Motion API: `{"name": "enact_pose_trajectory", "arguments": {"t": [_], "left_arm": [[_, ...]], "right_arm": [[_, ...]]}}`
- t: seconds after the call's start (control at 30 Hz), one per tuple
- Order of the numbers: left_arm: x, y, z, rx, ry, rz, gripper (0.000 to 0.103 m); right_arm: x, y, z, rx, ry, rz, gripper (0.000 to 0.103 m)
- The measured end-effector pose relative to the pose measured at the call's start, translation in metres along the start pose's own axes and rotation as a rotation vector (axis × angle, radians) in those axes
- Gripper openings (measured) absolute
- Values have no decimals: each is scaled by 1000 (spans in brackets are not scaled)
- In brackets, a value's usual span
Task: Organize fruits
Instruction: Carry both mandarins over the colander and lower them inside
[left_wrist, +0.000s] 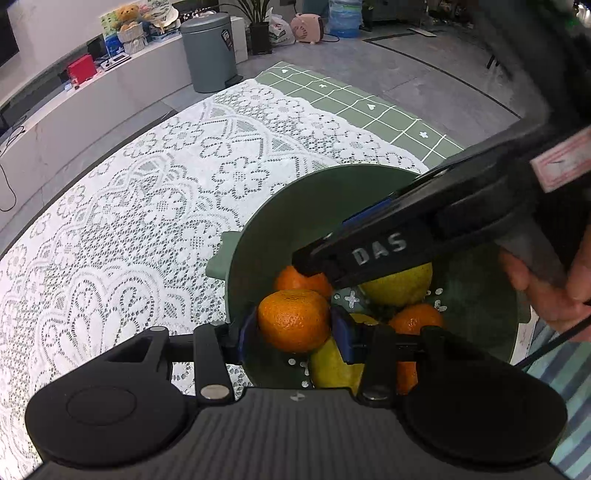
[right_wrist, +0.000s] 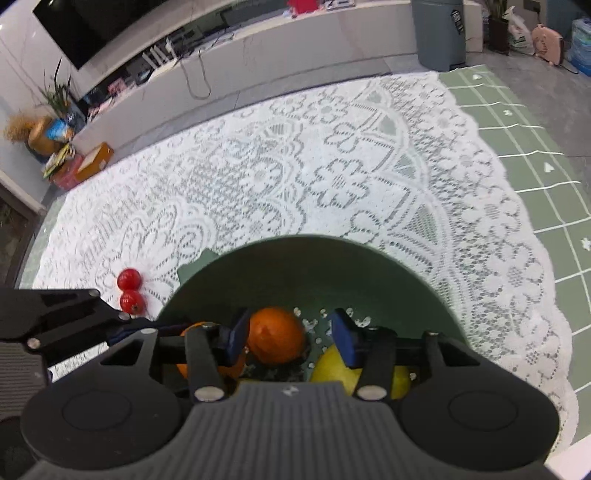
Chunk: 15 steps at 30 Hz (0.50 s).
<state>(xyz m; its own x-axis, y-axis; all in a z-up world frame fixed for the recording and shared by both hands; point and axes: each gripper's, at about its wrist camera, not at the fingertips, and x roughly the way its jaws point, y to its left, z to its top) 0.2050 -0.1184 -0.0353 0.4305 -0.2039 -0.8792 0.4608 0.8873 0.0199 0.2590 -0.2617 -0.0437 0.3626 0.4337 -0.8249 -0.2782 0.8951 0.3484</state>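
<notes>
A green colander bowl (left_wrist: 295, 206) on the lace cloth holds several mandarins and yellow-green pears. My left gripper (left_wrist: 293, 334) is shut on a mandarin (left_wrist: 293, 319) and holds it over the bowl's near rim. A pear (left_wrist: 400, 286) and another mandarin (left_wrist: 415, 319) lie deeper in the bowl. My right gripper (right_wrist: 290, 338) hangs over the same bowl (right_wrist: 314, 266), jaws open, with a mandarin (right_wrist: 277, 336) between them touching only the left pad. A pear (right_wrist: 334, 365) lies under its right finger. The right gripper's body also crosses the left wrist view (left_wrist: 424, 229).
Two small red fruits (right_wrist: 130, 291) lie on the lace cloth (right_wrist: 295, 177) left of the bowl. A green grid mat (right_wrist: 535, 155) lies beyond the cloth. A grey bin (left_wrist: 207, 51) and a low white bench stand on the floor behind.
</notes>
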Motion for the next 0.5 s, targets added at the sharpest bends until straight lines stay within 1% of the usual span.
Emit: {"name": "enact_pose_trajectory", "arguments": {"t": [0.23, 0.37, 0.43, 0.5], "left_arm": [[6, -2, 4, -21, 33, 31, 50], [12, -6, 9, -32, 52, 63, 50], [15, -9, 11, -18, 43, 72, 50], [19, -9, 11, -10, 53, 69, 49]], "right_arm": [[-25, -5, -12, 42, -69, 9, 49], [-35, -9, -19, 66, -99, 16, 49], [-39, -12, -21, 81, -113, 17, 49], [-44, -16, -24, 97, -126, 17, 49]]}}
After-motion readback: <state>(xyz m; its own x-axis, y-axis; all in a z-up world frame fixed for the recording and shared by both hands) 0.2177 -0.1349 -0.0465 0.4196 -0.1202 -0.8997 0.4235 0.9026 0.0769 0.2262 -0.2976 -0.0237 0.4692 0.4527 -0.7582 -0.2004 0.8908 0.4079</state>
